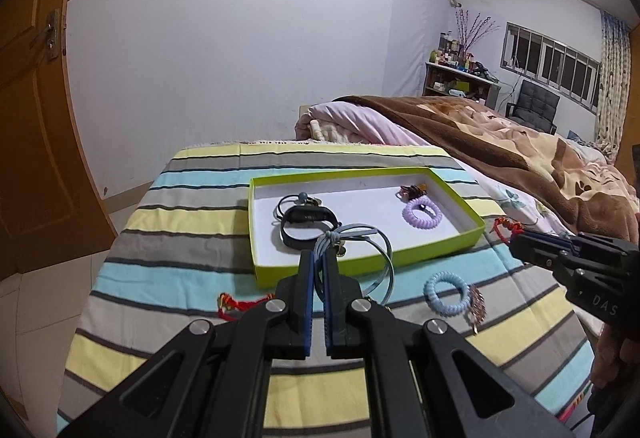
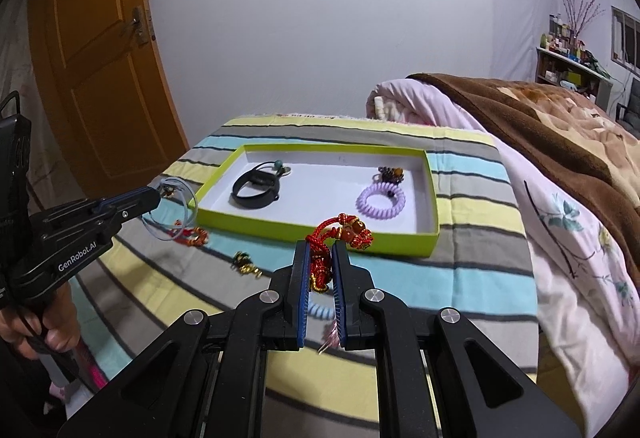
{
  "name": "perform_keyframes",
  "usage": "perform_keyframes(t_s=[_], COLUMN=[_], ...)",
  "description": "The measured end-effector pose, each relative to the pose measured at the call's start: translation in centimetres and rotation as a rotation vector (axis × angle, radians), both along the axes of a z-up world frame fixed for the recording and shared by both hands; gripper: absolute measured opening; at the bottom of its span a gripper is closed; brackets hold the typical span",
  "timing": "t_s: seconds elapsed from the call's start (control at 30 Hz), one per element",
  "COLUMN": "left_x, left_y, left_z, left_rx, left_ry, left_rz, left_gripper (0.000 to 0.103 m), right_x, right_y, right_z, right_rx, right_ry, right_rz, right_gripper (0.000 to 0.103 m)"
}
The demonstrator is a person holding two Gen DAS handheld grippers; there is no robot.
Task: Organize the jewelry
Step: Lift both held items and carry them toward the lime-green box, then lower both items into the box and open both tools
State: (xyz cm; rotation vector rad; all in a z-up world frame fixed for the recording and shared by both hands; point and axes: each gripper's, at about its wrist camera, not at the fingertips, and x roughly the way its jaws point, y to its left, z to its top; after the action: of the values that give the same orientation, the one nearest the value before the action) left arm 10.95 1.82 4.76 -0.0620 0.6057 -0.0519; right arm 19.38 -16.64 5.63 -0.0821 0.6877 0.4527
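A lime-green tray lies on the striped cloth, and in the left wrist view it holds a black band, a purple coil tie and a small beaded piece. My left gripper is shut on a grey-blue looped hair tie, lifted just in front of the tray's near wall. My right gripper is shut on a red knotted bracelet, held above the cloth near the tray front edge. Each gripper shows in the other's view: right gripper, left gripper.
On the cloth lie a light-blue coil tie, a red cord bracelet and a small gold and black piece. A brown blanket over pink bedding rises to the right. An orange door stands at the left.
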Motion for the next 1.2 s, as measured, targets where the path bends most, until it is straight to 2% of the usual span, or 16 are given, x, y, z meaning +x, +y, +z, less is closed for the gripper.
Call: perform_keyframes(t_s=[0.5,0.87,1.2], left_x=[5.1,8.1,9.7], left_y=[1.5,1.7,1.8], left_z=[-1.6,-3.8,-5.5], left_rx=[0.014,0.005,0.003], left_ry=[0.033,0.086,0.144], left_rz=[0.032,0.031,0.013], left_gripper=[0.004,0.004,0.004], right_x=[6.1,10.5,12.1], right_y=[0.3,-0.6,-0.3], right_z=[-1.2,-4.1,-6.0], right_rx=[-0.031,-0.038,-0.06], right_ry=[0.025,0.102,0.162], right_rz=[-0.016,-0.053,-0.058], right_gripper=[0.011,0.011,0.011])
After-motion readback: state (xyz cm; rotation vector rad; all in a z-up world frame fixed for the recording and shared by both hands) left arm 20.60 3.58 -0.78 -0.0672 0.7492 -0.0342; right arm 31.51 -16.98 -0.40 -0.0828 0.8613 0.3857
